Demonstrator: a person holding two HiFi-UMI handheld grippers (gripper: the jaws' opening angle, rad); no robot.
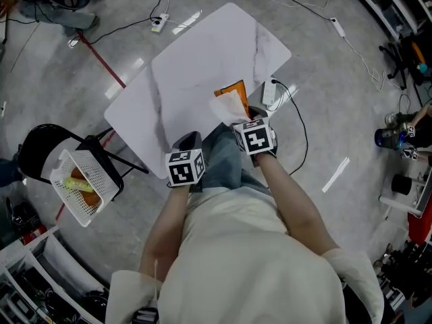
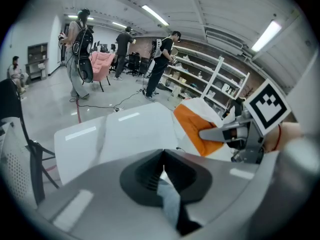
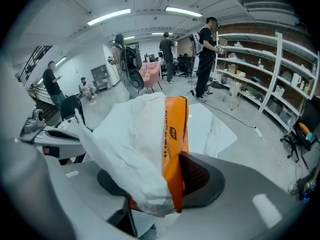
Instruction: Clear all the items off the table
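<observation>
The right tool [image 3: 165, 181] has its jaws fairly wide apart and they grip the packet [image 3: 170, 129], a flat soft bag of thin crinkled film, partly orange and partly white. The packet stands out from the jaws along their own line, so its long axis points to the far side, over the near right edge of the bench [image 1: 196, 66]; whether it touches the top I cannot tell. The left tool [image 2: 162, 170] is closed completely, with nothing between its jaws. The bench is smooth and white, with grey veins like marble. The basket [image 1: 101, 181], white with many small holes, sits on a black chair [image 1: 37, 147] well to the left of both tools and holds yellow and orange things. I think the packet should go there, so the right hand must travel left across the body; the left hand is nearer, but it is empty
</observation>
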